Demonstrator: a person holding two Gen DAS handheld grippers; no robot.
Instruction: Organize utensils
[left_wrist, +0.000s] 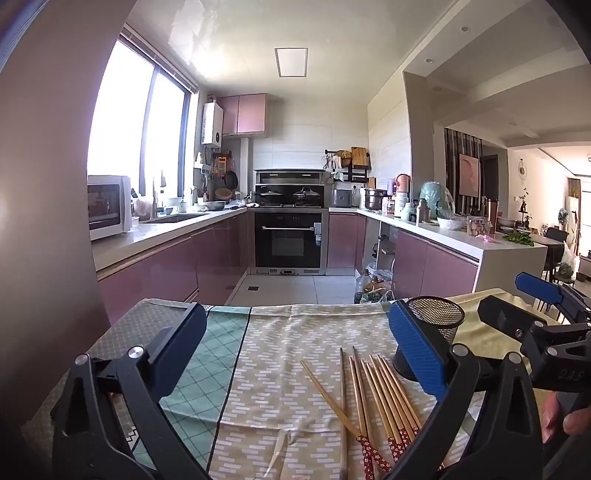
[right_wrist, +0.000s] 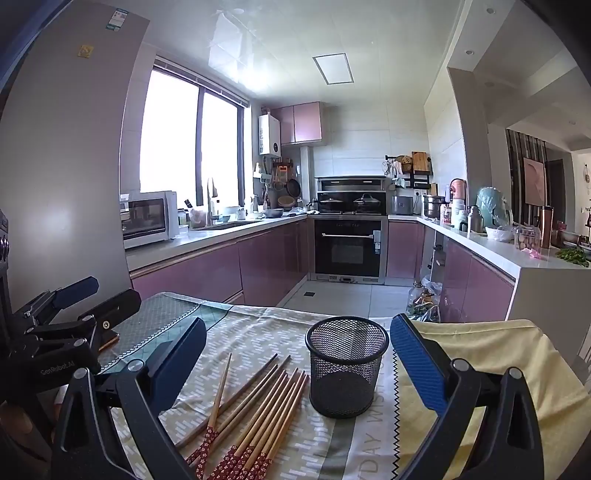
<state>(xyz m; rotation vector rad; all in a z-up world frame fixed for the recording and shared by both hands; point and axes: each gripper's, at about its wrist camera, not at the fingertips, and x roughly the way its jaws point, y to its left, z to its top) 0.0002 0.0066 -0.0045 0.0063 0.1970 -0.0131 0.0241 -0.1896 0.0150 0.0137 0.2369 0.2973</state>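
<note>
Left tongs (left_wrist: 295, 350): spread wide, empty.
Right tongs (right_wrist: 297, 354): spread wide, empty.
Wooden chopsticks with red floral ends (right_wrist: 255, 410): loose on cloth-covered counter (right_wrist: 258, 332).
Black wire-mesh cylindrical cup (right_wrist: 345, 365): upright, at 3 o'clock of chopsticks.

Home kitchen: built-in oven (right_wrist: 348, 246), pink cabinets (right_wrist: 236, 269), sink counter (right_wrist: 221, 230).
</note>
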